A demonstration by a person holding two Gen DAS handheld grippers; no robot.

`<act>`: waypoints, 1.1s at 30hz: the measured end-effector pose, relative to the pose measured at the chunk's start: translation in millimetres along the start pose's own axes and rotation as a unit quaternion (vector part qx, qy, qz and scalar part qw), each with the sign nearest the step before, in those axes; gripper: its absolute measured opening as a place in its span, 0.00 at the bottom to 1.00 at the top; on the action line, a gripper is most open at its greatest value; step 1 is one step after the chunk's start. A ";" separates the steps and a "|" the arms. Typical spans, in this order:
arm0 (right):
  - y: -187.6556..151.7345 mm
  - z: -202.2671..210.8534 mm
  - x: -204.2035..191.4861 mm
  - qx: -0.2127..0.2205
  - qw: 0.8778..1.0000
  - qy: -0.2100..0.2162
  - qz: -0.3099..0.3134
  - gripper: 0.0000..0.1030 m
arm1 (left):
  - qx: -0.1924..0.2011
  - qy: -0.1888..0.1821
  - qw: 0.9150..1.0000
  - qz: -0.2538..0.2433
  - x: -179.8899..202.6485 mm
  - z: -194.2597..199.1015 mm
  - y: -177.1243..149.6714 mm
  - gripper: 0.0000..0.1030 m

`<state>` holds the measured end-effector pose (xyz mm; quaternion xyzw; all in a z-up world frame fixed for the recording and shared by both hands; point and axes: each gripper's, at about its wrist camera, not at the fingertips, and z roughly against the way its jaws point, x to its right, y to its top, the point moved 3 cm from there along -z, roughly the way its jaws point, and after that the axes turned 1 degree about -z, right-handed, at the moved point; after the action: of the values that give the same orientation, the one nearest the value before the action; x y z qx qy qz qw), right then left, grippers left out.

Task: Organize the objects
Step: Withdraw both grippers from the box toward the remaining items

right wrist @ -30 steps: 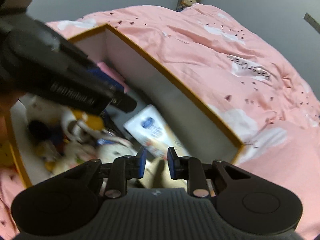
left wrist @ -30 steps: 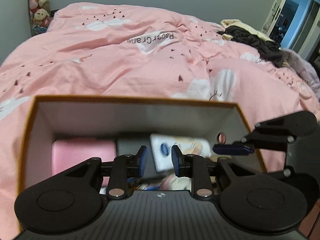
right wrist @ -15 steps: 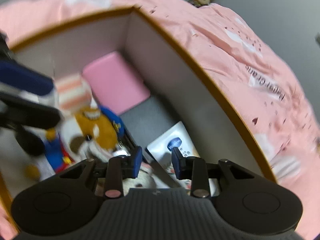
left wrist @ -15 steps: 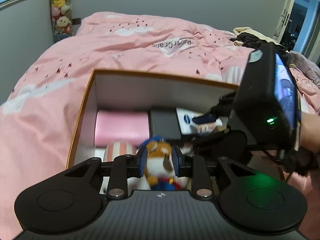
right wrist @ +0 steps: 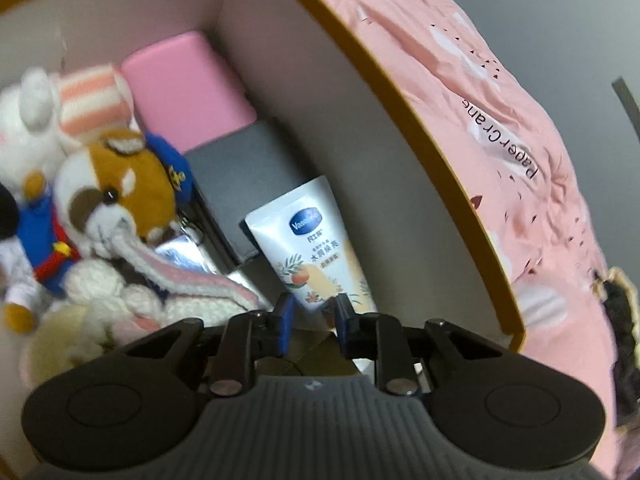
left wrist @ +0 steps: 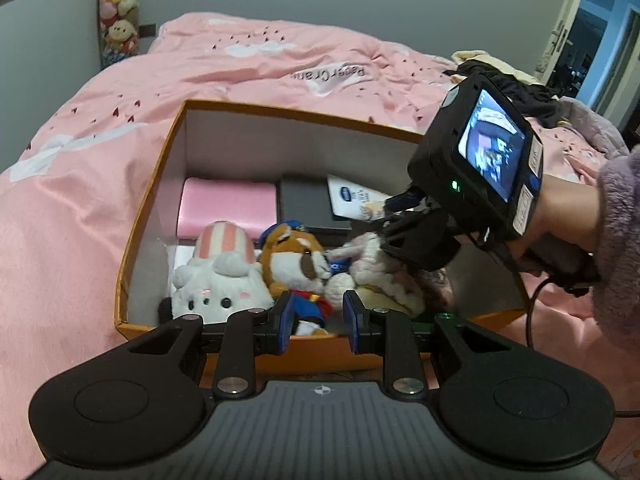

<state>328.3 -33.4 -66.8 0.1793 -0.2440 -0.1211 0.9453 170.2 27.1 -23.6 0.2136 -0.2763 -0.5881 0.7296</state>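
An orange-rimmed box [left wrist: 148,204] on the pink bed holds a pink case [left wrist: 228,208], a dark grey case [left wrist: 304,200], a white lotion tube [left wrist: 356,200], a brown dog plush [left wrist: 292,256], a white plush with a striped hat [left wrist: 220,280] and a knitted pink-white toy [left wrist: 372,264]. My left gripper [left wrist: 316,322] is open and empty, above the box's near rim. My right gripper [right wrist: 314,320] is open inside the box, its fingers on either side of the lotion tube's [right wrist: 316,256] lower end. The dog plush [right wrist: 120,196] and pink case [right wrist: 184,88] lie to its left.
The pink duvet [left wrist: 260,64] surrounds the box. Dark clothes [left wrist: 520,88] are piled at the bed's far right. Plush toys [left wrist: 118,12] hang on the wall at the back left. A doorway [left wrist: 600,40] opens at the right.
My left gripper has drawn back from inside the box to above its near rim. My right gripper has moved deeper into the box, down to the lotion tube.
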 end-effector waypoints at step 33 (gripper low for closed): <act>-99.1 154.5 -114.5 0.097 0.945 0.117 -0.291 0.49 | -0.033 0.007 0.999 -0.035 -13.5 67.9 -75.9 0.28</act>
<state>138.7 -130.3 -27.9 0.3461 -0.0800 -0.3446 0.8690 67.5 24.7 -22.6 0.2027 -0.2439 -0.6205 0.7172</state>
